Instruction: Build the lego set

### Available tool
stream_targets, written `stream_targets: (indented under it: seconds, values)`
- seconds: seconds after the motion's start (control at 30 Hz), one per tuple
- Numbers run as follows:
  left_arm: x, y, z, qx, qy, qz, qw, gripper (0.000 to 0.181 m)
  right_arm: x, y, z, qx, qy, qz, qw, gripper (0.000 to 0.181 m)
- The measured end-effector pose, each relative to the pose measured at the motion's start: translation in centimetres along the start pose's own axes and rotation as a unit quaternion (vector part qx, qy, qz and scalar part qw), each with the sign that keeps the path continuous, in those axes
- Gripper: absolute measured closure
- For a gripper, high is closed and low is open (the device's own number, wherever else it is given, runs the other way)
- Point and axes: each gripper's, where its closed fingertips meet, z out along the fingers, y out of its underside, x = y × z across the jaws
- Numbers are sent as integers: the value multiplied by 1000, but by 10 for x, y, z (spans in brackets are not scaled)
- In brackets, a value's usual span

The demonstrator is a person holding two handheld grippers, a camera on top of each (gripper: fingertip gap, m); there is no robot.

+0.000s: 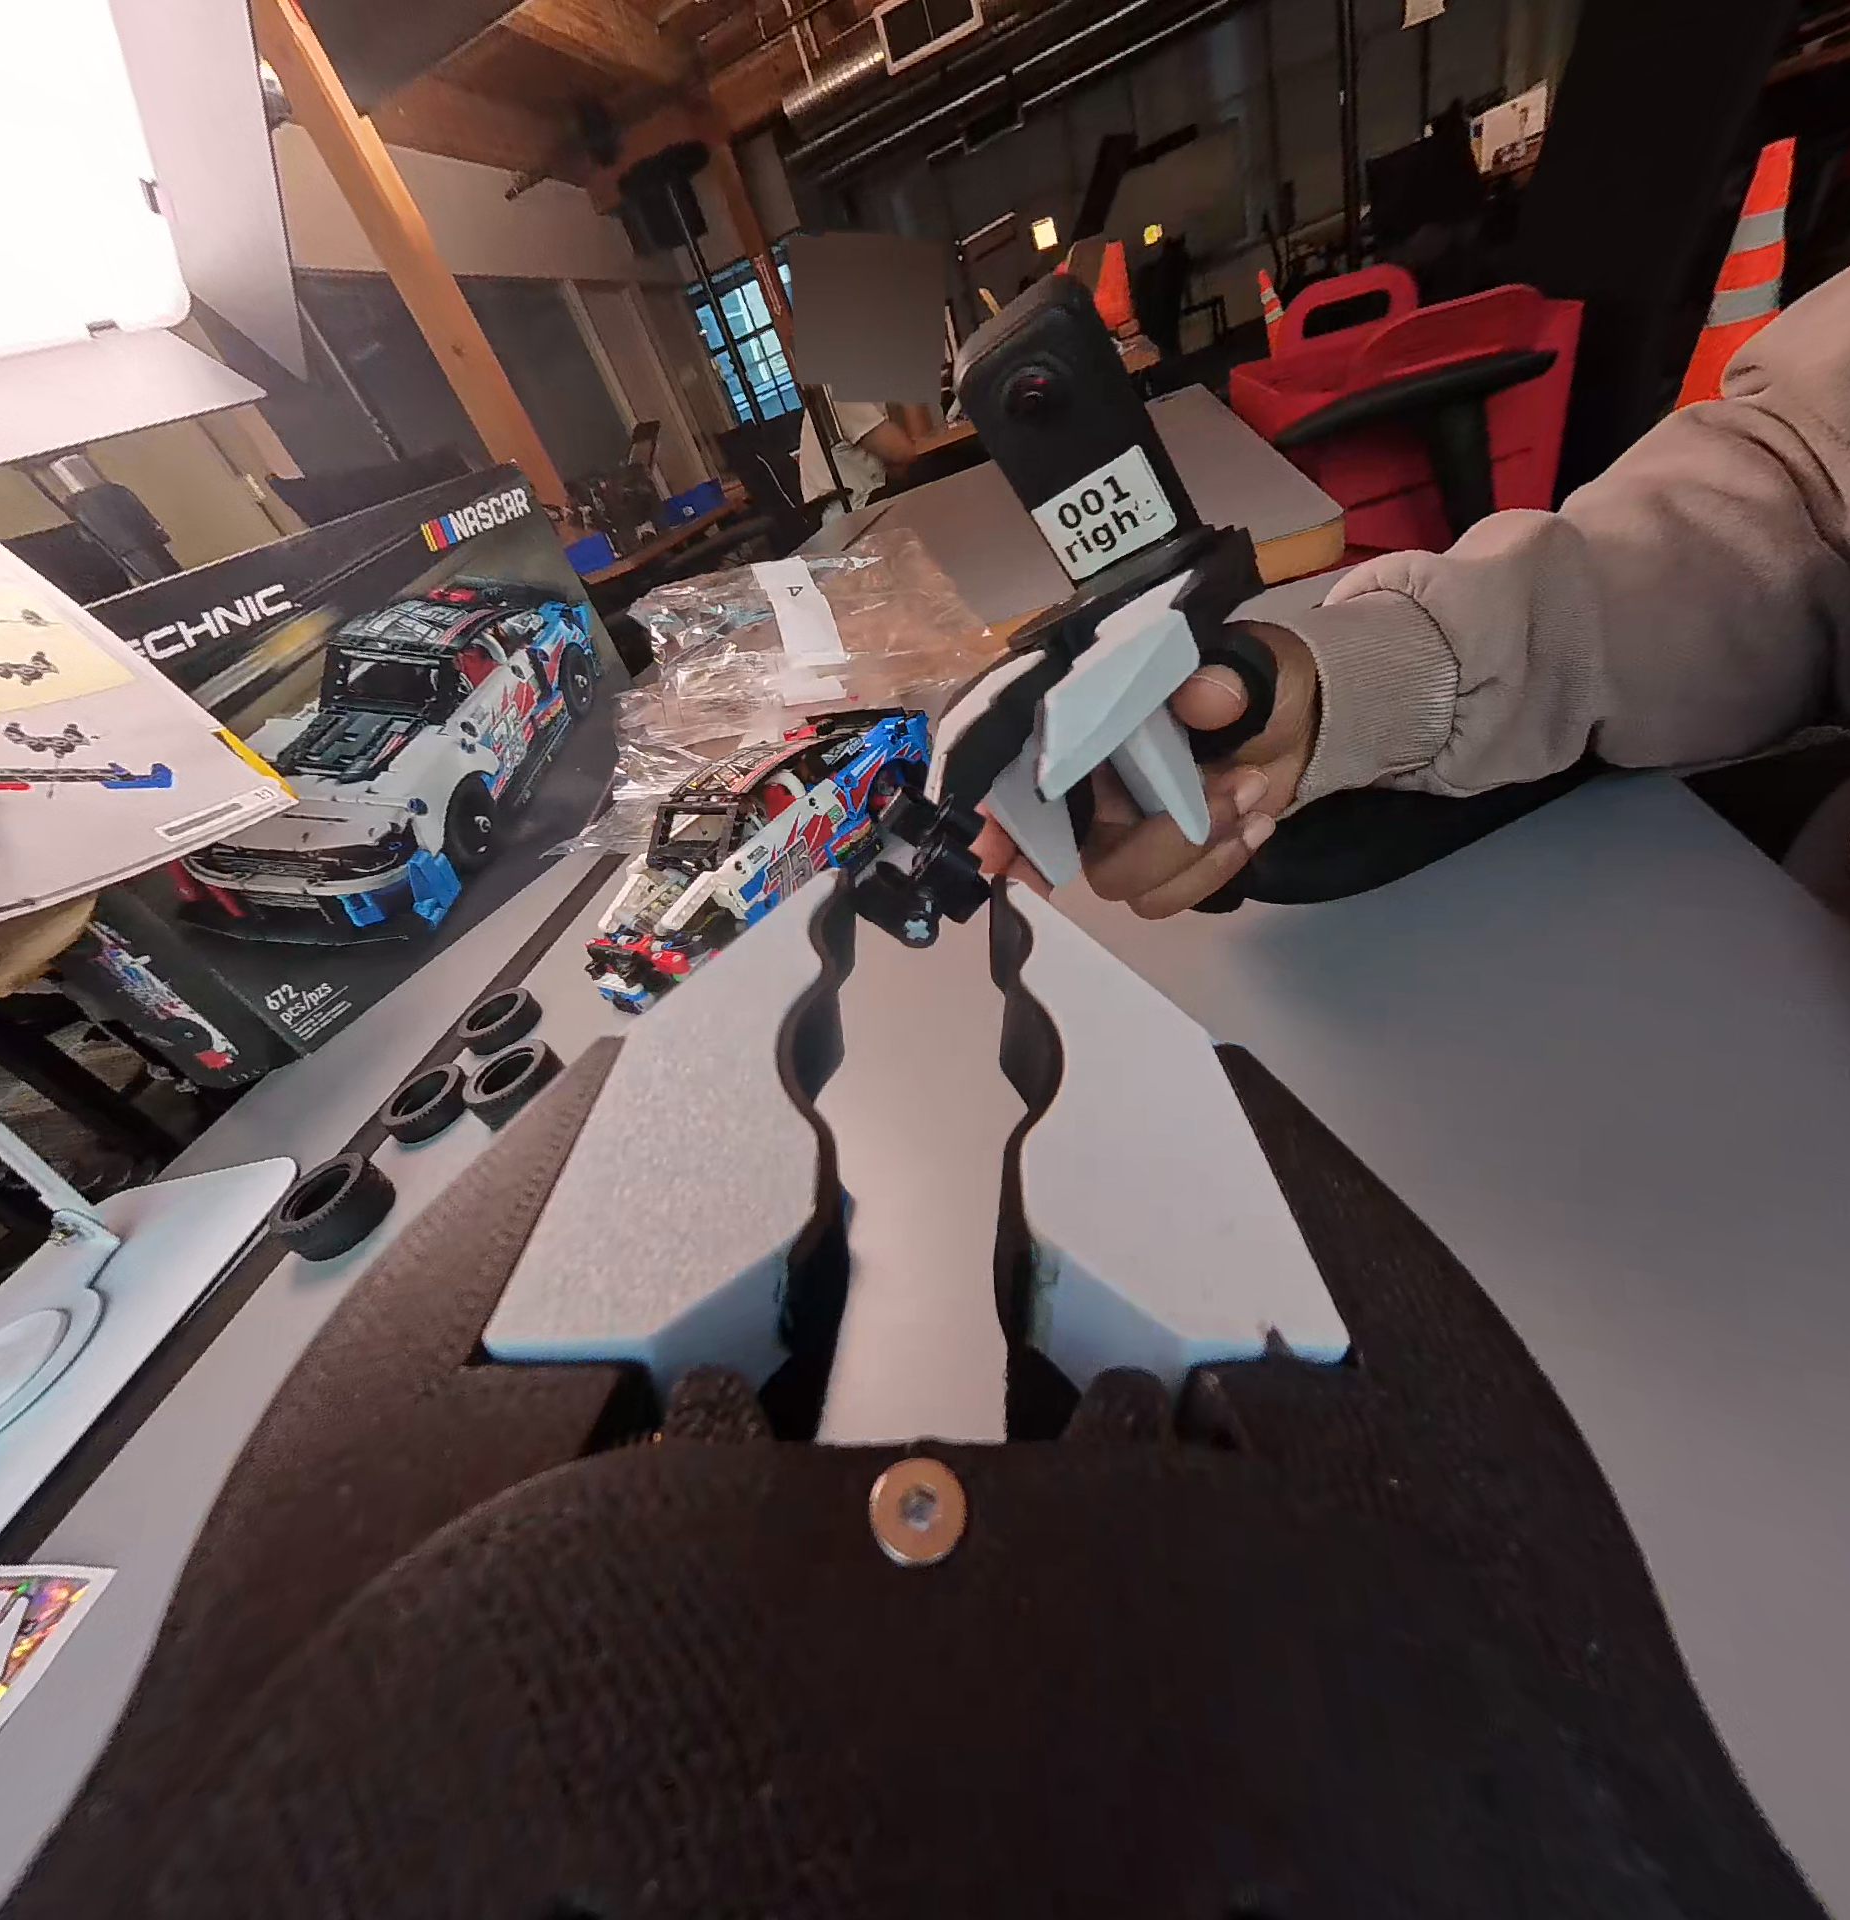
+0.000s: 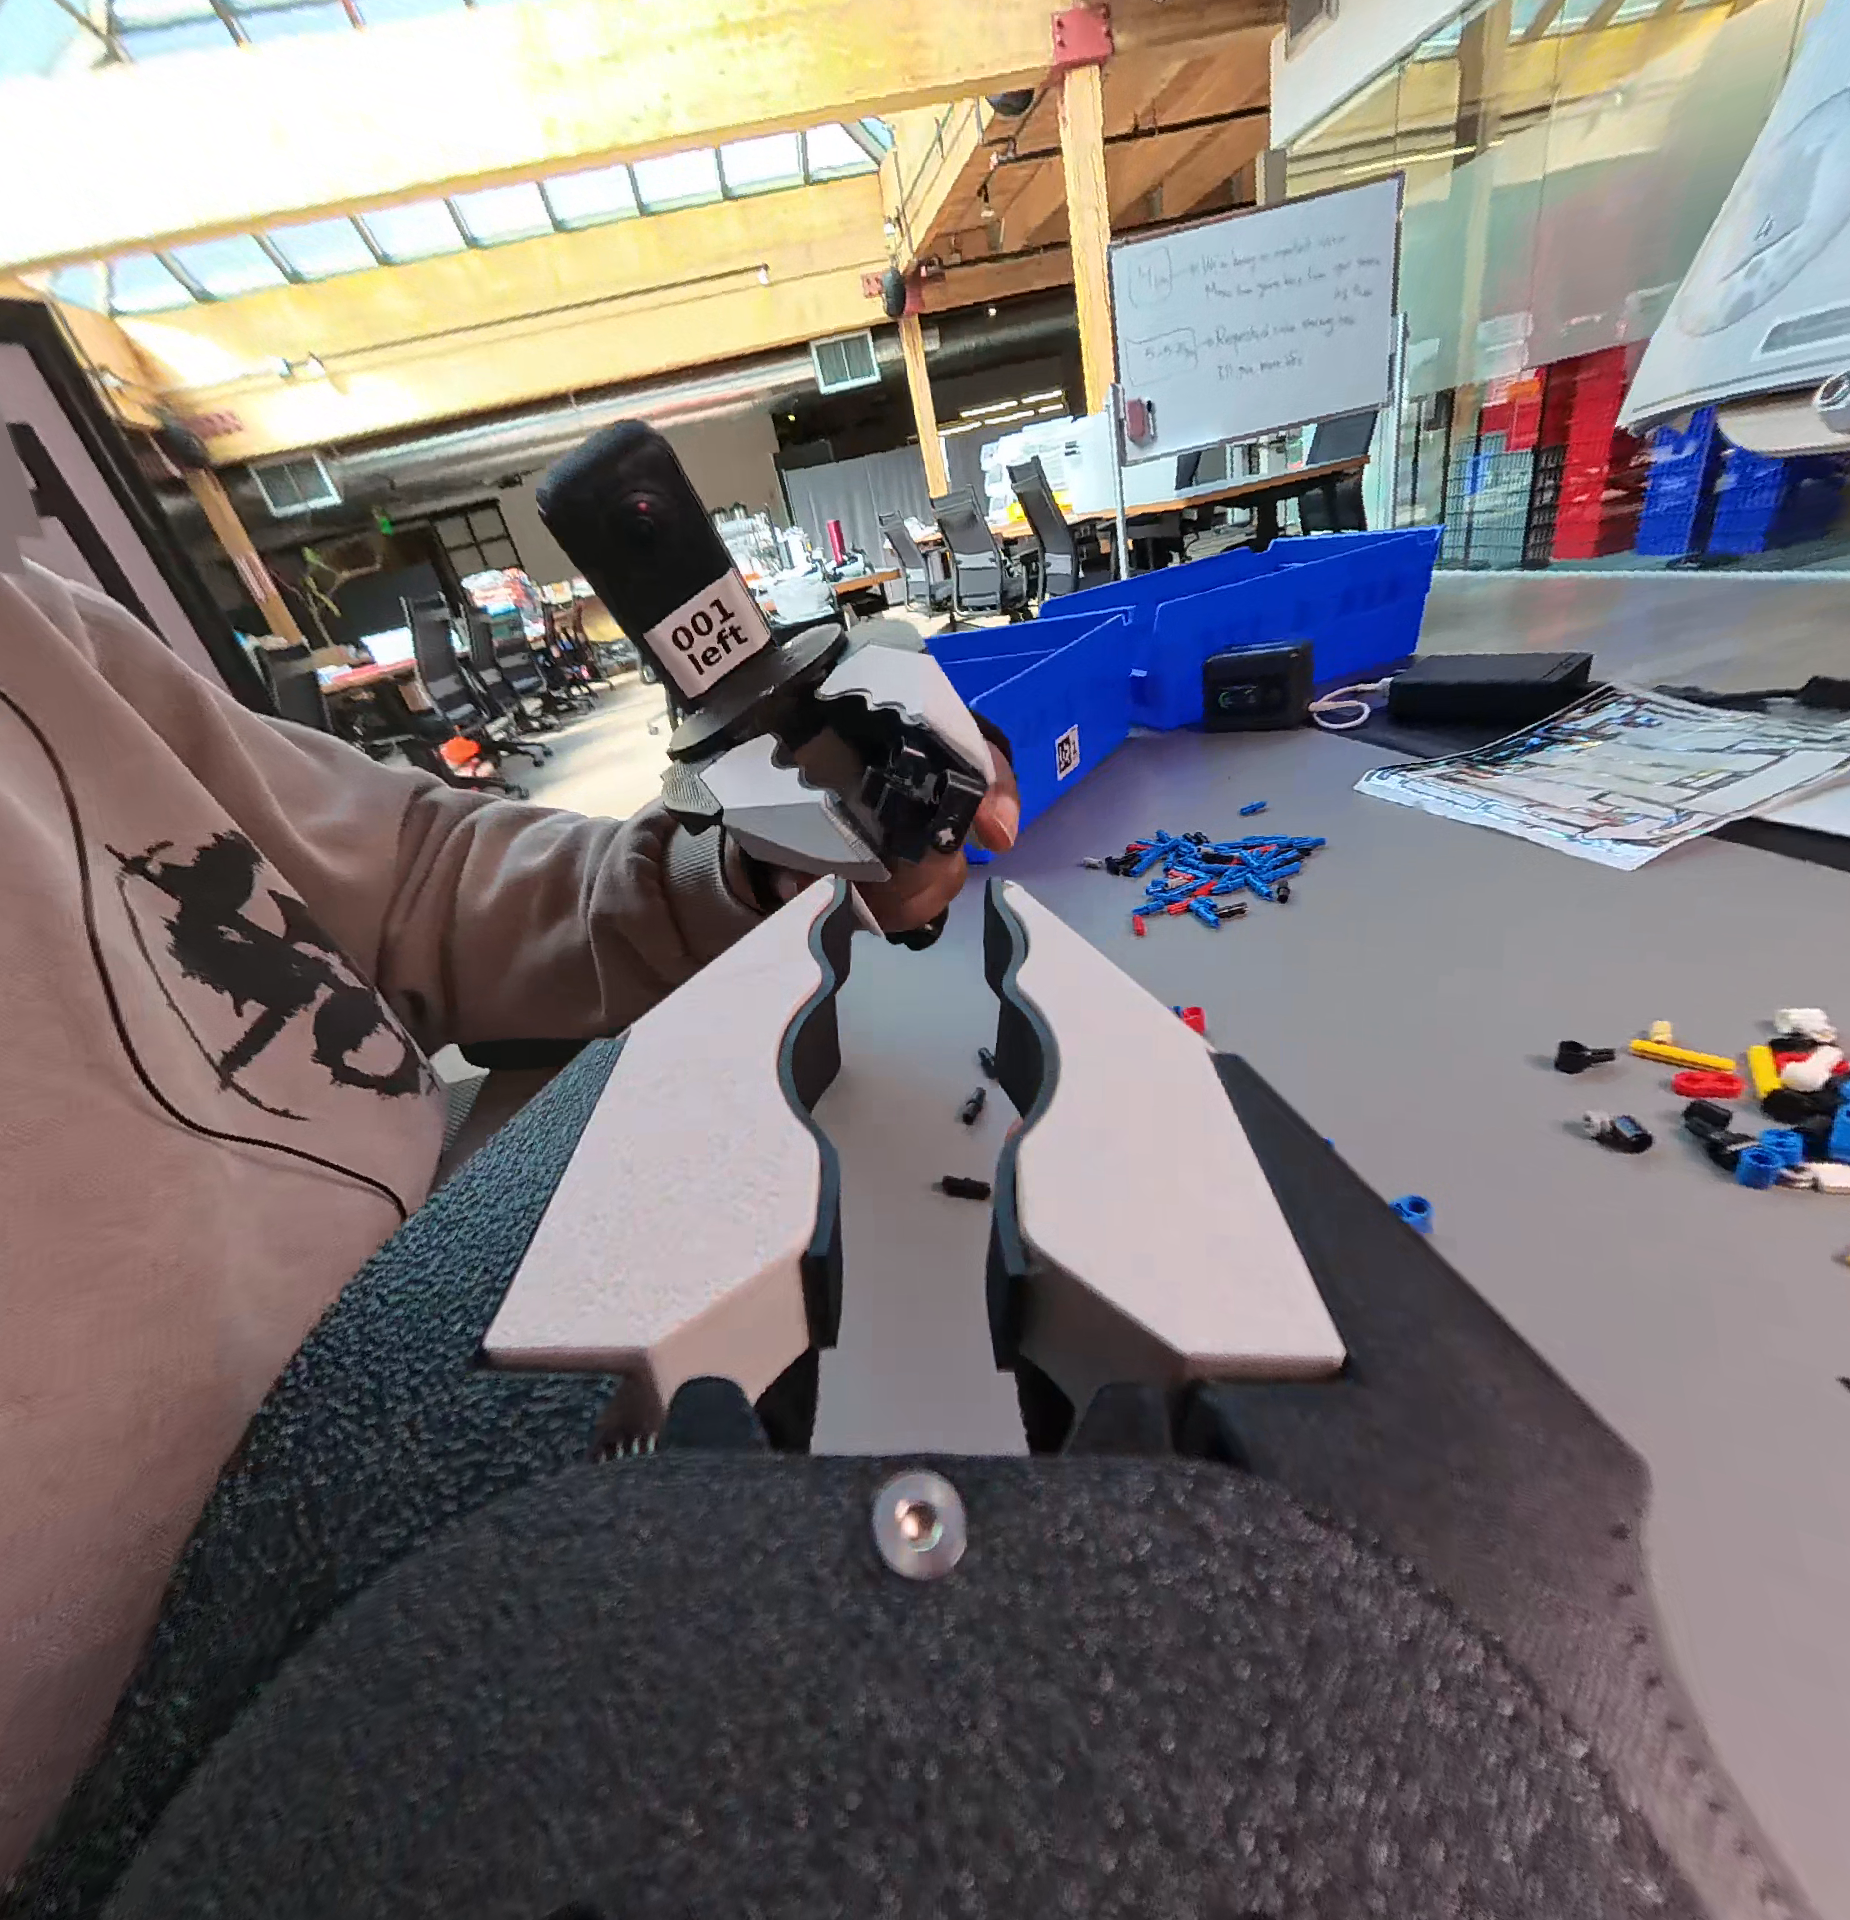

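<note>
My left gripper (image 1: 921, 888) is shut on a small black Technic assembly (image 1: 923, 862) and holds it above the grey table. The same assembly shows between its white fingers in the right wrist view (image 2: 905, 795). My right gripper (image 2: 916, 894) is open and empty, with its tips just below and in front of the assembly. The two grippers face each other, nearly touching. The partly built blue, white and red race car (image 1: 755, 831) stands on the table behind the assembly.
The set's box (image 1: 360, 748), an open instruction booklet (image 1: 79, 727) and several black tyres (image 1: 500, 1049) lie to the left. A pile of blue pins (image 2: 1212, 862), mixed loose pieces (image 2: 1783, 1091), a sticker sheet (image 2: 1627, 769) and blue bins (image 2: 1212, 644) lie to the right. Left and right tips are no more than a few centimetres apart.
</note>
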Motion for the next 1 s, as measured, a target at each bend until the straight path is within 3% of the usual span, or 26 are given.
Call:
stream_targets:
  seconds: [0.23,0.3,0.7,0.87,1.0]
  values:
    - [20,11,11,-12,38,-14,999,157,1,8,3,6,-44,133,990,159]
    - [23,14,11,-16,43,-13,999,157,-5,11,2,0,-70,154,986,169]
    - [28,18,12,-24,64,-24,997,157,-13,15,2,-19,-91,141,986,174]
    - [8,27,12,-29,27,-108,993,160,2,4,-2,17,-46,124,991,174]
    - [-17,37,9,-10,1,-250,968,154,25,-15,-16,82,19,102,991,175]
